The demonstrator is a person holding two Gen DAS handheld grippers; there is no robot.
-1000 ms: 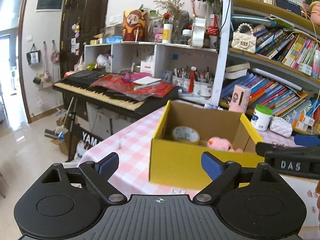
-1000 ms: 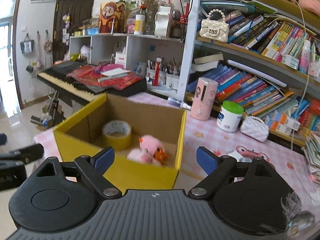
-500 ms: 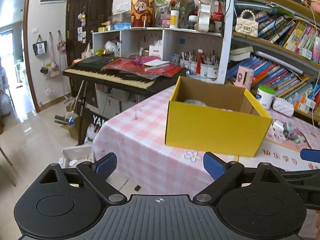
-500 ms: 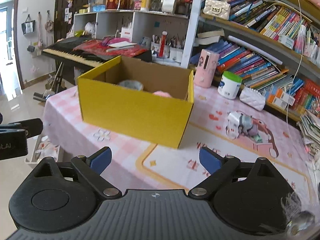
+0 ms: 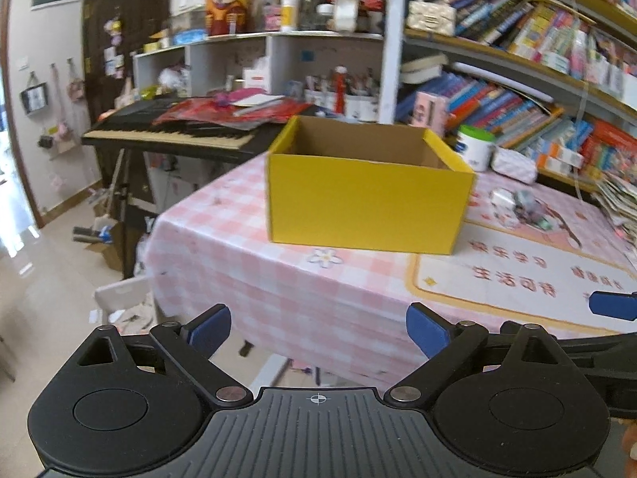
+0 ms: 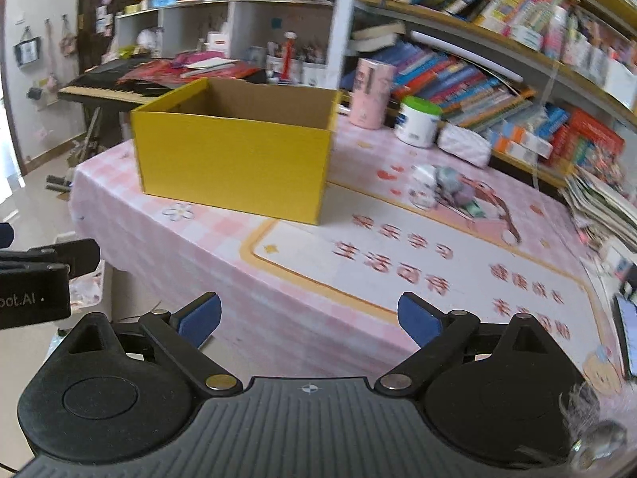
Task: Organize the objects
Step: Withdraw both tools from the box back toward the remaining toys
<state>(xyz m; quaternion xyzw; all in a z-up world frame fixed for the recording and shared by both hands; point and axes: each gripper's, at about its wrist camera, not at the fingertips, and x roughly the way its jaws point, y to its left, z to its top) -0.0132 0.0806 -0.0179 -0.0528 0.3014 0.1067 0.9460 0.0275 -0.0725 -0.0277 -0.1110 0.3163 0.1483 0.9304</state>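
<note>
Left wrist view: left gripper [image 5: 317, 328] is held wide open, nothing between its blue pads; the yellow box [image 5: 368, 203] is seen standing on the pink checked tablecloth [image 5: 239, 263].

Right wrist view: right gripper [image 6: 308, 320] is likewise spread wide and empty. A small toy [image 6: 438, 189] lies on the table right of the yellow box [image 6: 235, 167].

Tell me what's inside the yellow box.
Only the brown inner walls of the yellow box show. Its front wall hides the floor, so any contents are out of sight.
</note>
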